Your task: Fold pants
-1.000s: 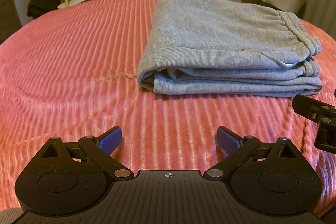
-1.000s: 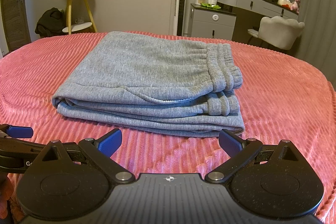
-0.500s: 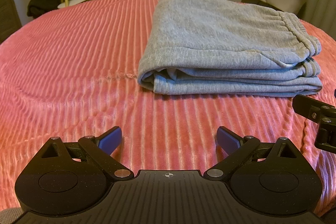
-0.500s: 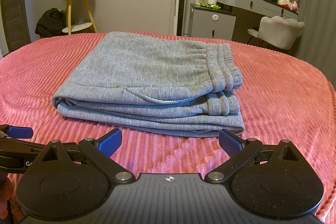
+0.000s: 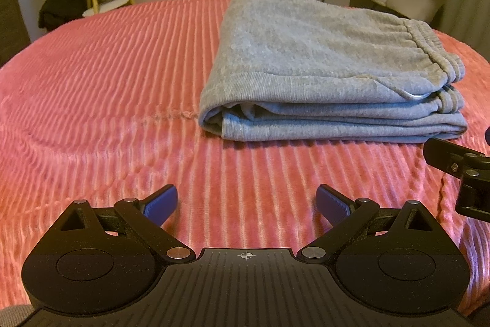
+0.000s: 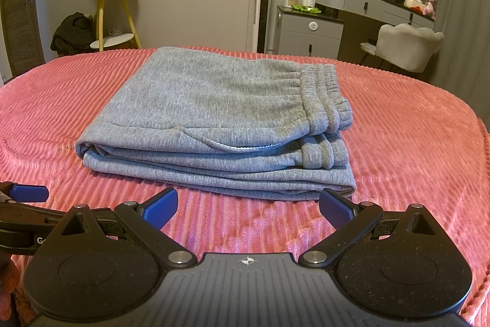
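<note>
Nothing is lying on the pink bedspread (image 6: 398, 143) between the grippers and the folded grey pants (image 6: 220, 112), whose long axis is running nine to three, waistband at three. The left gripper (image 5: 246, 204) and right gripper (image 6: 248, 207) are both gaping wide, empty.

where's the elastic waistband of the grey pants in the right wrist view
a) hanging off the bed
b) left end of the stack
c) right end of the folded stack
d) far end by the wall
c: the gathered waistband sits at the right end of the folded grey pants, which rest flat on the pink bedspread.
</note>
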